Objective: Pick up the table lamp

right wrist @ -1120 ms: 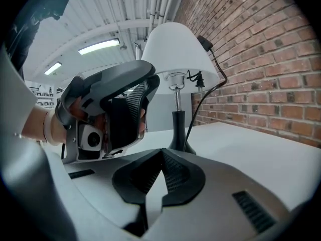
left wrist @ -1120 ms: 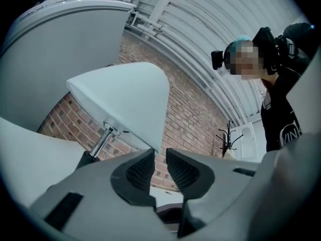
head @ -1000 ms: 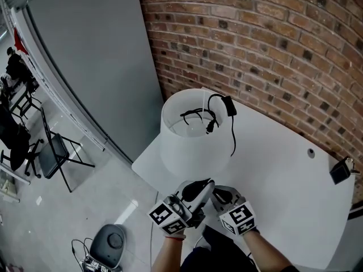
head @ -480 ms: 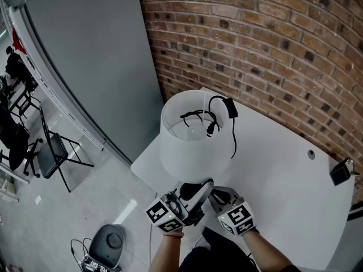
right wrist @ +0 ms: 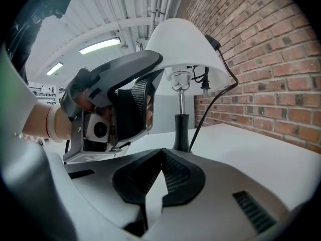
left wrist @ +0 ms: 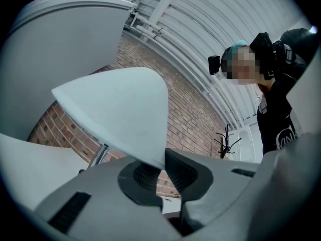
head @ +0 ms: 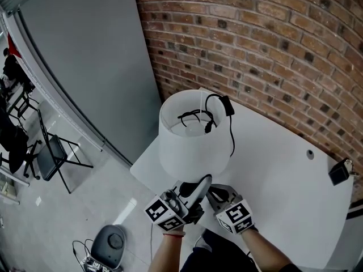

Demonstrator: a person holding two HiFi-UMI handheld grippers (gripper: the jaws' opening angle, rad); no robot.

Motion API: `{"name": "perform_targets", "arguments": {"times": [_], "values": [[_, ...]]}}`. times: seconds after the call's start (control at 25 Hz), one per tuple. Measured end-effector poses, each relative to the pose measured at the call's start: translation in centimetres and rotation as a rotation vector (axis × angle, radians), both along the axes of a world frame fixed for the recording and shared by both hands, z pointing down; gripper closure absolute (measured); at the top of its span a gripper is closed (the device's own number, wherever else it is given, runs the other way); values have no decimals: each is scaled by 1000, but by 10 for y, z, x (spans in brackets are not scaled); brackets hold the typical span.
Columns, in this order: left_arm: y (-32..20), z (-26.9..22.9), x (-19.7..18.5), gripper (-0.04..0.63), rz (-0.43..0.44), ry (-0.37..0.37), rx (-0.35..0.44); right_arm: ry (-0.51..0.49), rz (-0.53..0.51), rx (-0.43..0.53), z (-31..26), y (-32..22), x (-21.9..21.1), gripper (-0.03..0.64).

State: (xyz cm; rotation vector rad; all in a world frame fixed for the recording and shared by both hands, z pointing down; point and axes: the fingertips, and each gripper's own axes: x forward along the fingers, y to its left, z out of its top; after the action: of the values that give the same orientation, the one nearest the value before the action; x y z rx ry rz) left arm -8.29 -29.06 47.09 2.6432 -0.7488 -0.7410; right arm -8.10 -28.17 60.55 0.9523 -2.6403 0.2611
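Note:
A table lamp with a white drum shade stands on the white table, its black cord draped over the shade's top. My left gripper points up at the shade's near lower rim. In the left gripper view that rim runs down between the two pads, and the gripper is shut on it. My right gripper sits just right of it, low over the table. In its own view the right gripper is shut on nothing, facing the lamp's stem, with the left gripper at the shade.
A brick wall runs behind the table. A small black object sits at the table's right edge near a cable hole. On the floor to the left are a grey panel, a folding chair and a round grey device.

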Motion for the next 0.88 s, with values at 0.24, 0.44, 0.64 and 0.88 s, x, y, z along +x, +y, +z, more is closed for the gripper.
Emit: {"name": "perform_targets", "arguments": {"times": [0.24,0.44,0.64,0.88], "values": [[-19,-10,-6,569,0,-3,-16,2,26,0,-13,-23,-4,616],[-32,-17,-7,571,2,0,-28,16,21,-18,-17,-37,-12,614],[-47,-25,-12,571,-10,3,-29,29,7,-29,-22,-54,-23,551],[-64,-30,-18,575,-31,8,-37,63,42,-69,-14,-81,-26,507]]}}
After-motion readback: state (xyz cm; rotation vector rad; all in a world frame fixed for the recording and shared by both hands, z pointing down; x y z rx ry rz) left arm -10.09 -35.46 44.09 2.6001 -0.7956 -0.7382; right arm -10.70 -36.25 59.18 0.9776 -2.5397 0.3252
